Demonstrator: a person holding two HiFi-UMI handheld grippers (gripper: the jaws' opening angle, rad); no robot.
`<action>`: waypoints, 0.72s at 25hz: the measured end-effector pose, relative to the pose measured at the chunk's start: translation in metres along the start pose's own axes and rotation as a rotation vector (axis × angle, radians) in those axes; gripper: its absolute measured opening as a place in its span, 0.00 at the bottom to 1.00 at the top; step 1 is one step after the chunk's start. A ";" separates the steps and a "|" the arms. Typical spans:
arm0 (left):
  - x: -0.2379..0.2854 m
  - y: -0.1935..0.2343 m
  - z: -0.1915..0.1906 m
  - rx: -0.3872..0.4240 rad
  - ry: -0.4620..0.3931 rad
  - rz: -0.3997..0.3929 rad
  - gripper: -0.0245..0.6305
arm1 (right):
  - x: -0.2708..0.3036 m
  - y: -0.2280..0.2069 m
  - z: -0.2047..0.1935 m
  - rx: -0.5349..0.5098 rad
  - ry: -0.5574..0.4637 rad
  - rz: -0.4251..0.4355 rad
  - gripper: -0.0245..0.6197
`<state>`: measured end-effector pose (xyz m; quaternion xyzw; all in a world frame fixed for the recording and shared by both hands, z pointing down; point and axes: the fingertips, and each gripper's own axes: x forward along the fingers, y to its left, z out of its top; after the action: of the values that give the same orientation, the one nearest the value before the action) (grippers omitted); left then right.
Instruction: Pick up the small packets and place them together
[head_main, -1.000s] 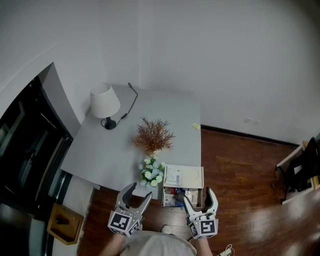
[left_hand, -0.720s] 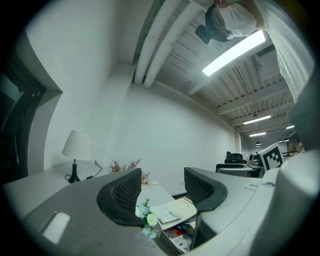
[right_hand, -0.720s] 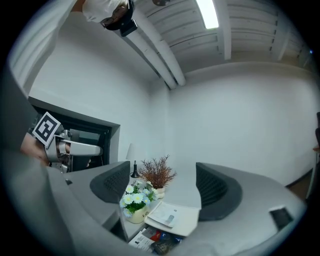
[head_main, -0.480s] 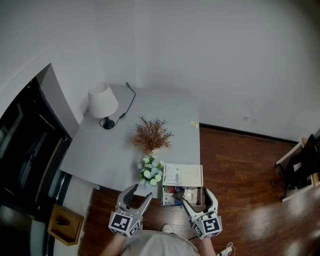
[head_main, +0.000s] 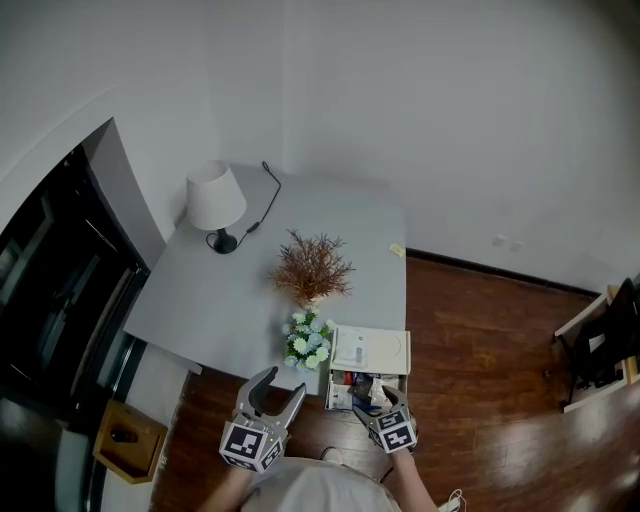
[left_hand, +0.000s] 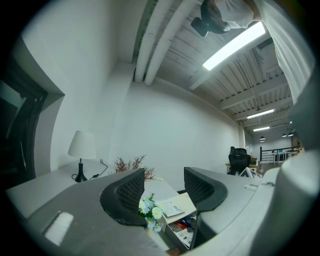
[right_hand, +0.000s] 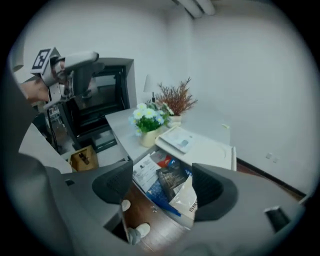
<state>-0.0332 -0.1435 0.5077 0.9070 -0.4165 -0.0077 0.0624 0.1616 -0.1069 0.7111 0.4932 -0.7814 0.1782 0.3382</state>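
An open drawer (head_main: 330, 394) under a flat white box (head_main: 368, 350) at the grey table's (head_main: 220, 300) near right corner holds several small packets. Among them I see a dark packet (right_hand: 171, 179), a white packet (right_hand: 187, 201), a white printed sheet (right_hand: 146, 170) and a red one (right_hand: 163, 161). My right gripper (head_main: 374, 402) (right_hand: 162, 185) hangs just over the drawer. Its jaws are closing with the dark and white packets showing between them, the pads not pressing on either. My left gripper (head_main: 280, 385) (left_hand: 164, 187) is held in the air left of the drawer, open with nothing in it.
On the table stand a white lamp (head_main: 215, 198), a dried reddish plant (head_main: 312, 268) and a pot of white flowers (head_main: 308, 340); a yellow note (head_main: 397, 251) lies at the far right edge. A wooden box (head_main: 125, 440) sits on the floor left; a dark cabinet (head_main: 50, 300) lines the left.
My right gripper has moved left and forward over the open drawer, and its jaws have narrowed. The left gripper has hardly moved.
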 end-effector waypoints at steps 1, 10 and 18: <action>-0.001 0.001 0.000 0.000 0.002 0.005 0.42 | 0.011 0.003 -0.005 -0.008 0.032 0.009 0.58; -0.015 0.013 0.000 0.006 0.006 0.047 0.42 | 0.074 0.009 -0.028 -0.119 0.232 0.022 0.39; -0.022 0.022 0.000 0.005 0.006 0.074 0.42 | 0.074 0.005 -0.031 -0.154 0.273 -0.036 0.18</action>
<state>-0.0642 -0.1416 0.5096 0.8910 -0.4497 -0.0016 0.0615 0.1470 -0.1339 0.7851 0.4509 -0.7306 0.1769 0.4812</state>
